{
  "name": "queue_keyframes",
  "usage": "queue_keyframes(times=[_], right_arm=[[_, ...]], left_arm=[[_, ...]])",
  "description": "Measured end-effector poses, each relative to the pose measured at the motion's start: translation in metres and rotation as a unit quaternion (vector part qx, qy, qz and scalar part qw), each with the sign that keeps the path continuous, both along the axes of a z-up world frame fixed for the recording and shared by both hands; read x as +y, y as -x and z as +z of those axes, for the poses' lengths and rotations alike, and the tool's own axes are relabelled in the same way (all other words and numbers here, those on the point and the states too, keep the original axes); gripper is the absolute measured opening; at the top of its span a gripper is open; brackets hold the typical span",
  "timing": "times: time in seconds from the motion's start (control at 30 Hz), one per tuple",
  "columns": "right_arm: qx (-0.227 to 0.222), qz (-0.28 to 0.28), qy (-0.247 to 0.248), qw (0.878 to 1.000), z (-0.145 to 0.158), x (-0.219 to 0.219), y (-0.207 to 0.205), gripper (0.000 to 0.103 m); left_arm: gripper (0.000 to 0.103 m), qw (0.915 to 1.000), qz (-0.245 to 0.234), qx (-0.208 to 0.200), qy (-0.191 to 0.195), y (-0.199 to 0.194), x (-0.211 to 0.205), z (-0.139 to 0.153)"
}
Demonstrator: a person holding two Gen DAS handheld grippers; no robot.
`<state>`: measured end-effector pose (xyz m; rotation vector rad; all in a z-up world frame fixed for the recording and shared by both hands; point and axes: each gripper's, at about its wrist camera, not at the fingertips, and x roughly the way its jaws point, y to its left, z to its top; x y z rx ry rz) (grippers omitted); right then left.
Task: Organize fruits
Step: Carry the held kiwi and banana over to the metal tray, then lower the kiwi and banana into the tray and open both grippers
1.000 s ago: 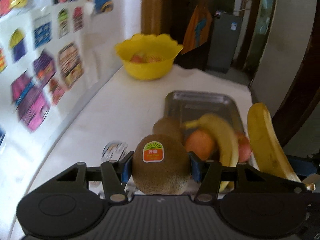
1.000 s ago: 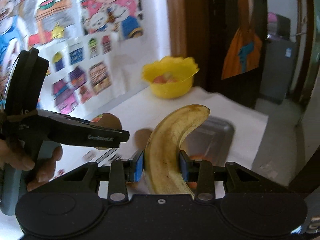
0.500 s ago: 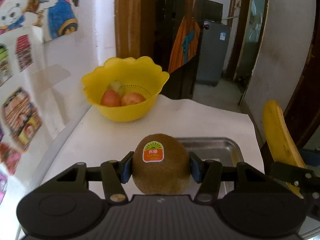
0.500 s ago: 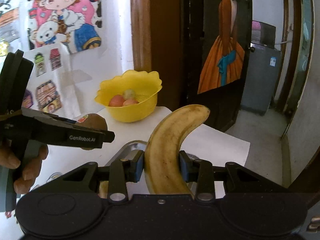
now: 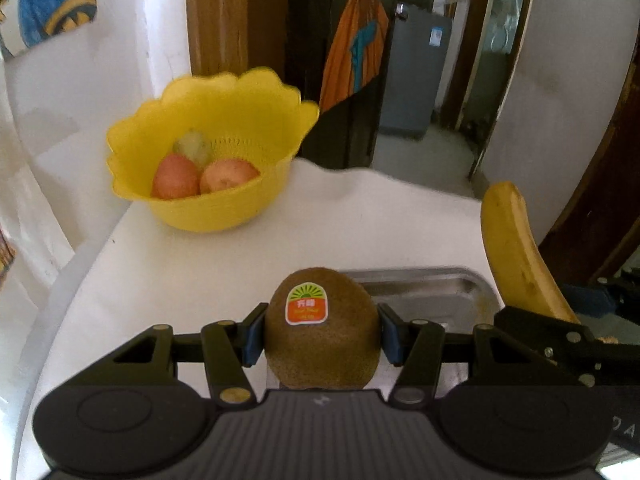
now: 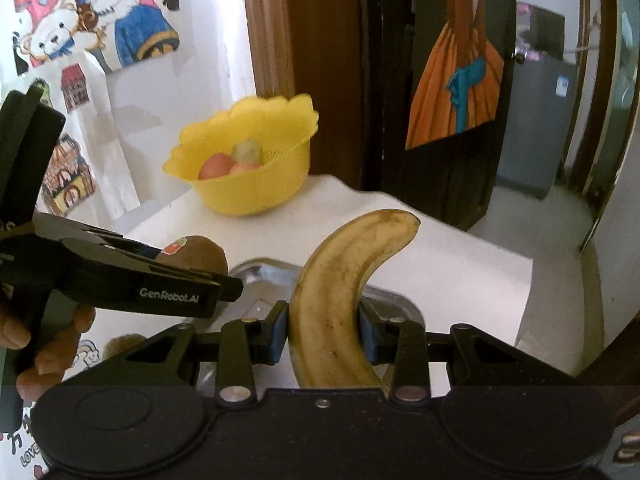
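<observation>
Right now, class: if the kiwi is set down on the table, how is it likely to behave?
The kiwi is rounded and egg-shaped, so it would probably roll. Its fuzzy skin likely resists slipping between the left gripper pads. It keeps its shape under their pressure, so it seems fairly firm, though hard squeezing might bruise it.

A white cloth-covered table (image 5: 208, 264) carries the scene, its far edge rumpled. Colourful cartoon stickers (image 6: 100, 12) cover the white wall along the table's left edge. Beyond the far edge stands a brown wooden door frame (image 5: 236, 16), then a dark door bearing an orange-and-blue dress picture (image 6: 460, 80), and a grey appliance (image 5: 416, 80) on the floor.
</observation>
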<state>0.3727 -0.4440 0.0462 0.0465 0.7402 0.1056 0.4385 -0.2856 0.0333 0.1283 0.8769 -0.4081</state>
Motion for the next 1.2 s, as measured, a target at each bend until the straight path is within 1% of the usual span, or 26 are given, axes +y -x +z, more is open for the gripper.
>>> queue_keyframes(times=[0.2,0.73,1.07,1.13,1.2], right_arm=[[0.029,0.0,-0.012,1.0,-0.02,-0.002,-0.009,0.038],[0.071,0.018,-0.006,0.997,-0.044,0.007,-0.021,0.038],[0.071,0.02,0.003,0.997,-0.049,0.011,-0.02,0.039],[0.069,0.023,0.011,0.997,-0.05,0.014,-0.02,0.039],[0.071,0.021,0.008,0.997,-0.051,0.014,-0.019,0.039]], left_arm=[[0.06,0.9992,0.005,0.036,-0.015,-0.009,-0.002,-0.018],[0.06,0.9962,-0.009,0.079,-0.035,-0.014,-0.009,-0.041],[0.06,0.9964,-0.026,0.067,-0.045,-0.009,-0.015,-0.042],[0.06,0.9958,-0.029,0.075,-0.043,-0.009,-0.017,-0.044],[0.06,0.9954,-0.026,0.085,-0.037,-0.009,-0.017,-0.046]])
